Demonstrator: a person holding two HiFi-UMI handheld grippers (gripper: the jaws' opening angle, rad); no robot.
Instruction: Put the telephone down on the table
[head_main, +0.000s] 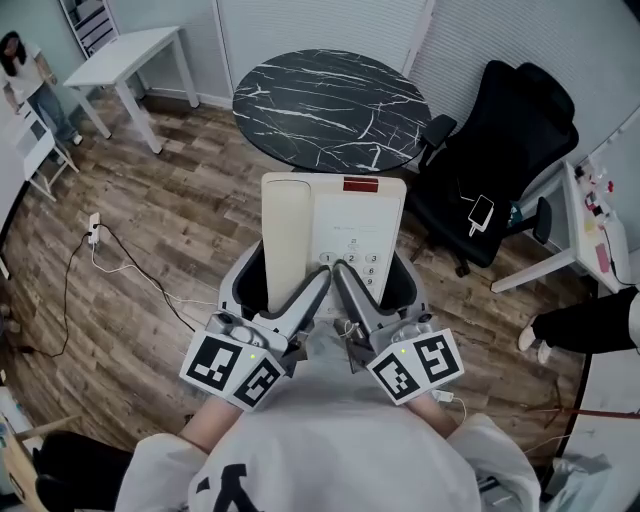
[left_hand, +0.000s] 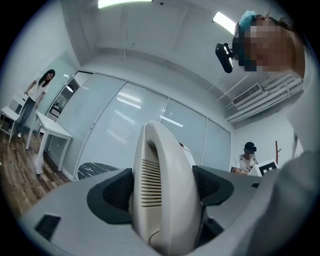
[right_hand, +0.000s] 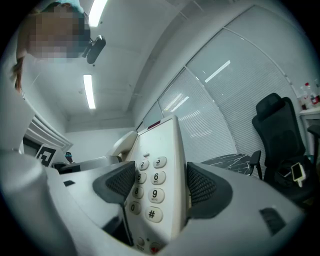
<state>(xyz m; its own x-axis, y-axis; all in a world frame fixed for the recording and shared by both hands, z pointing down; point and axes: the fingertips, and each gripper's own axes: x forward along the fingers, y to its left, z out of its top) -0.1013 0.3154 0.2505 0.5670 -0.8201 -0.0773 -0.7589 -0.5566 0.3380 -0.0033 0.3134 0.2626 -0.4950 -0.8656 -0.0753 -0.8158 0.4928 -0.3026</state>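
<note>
On my feed, the pale grey moulded-plastic left gripper (head_main: 288, 268) and its matching right gripper (head_main: 375, 268) have black ribbed pads (left_hand: 116, 192) lining their jaws. Each carries a white cube with black square markers (head_main: 232, 368) at its near end. The wearer's light grey long-sleeved sweatshirt (head_main: 320, 445) shows dark print on the front.

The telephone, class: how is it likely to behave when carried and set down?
The telephone looks like rigid plastic, so it is probably stiff and fairly light. Its handset, pinched by the left claw, likely sits loose and could shift if tilted. The smooth casing held in the right claw may be slippery.
</note>
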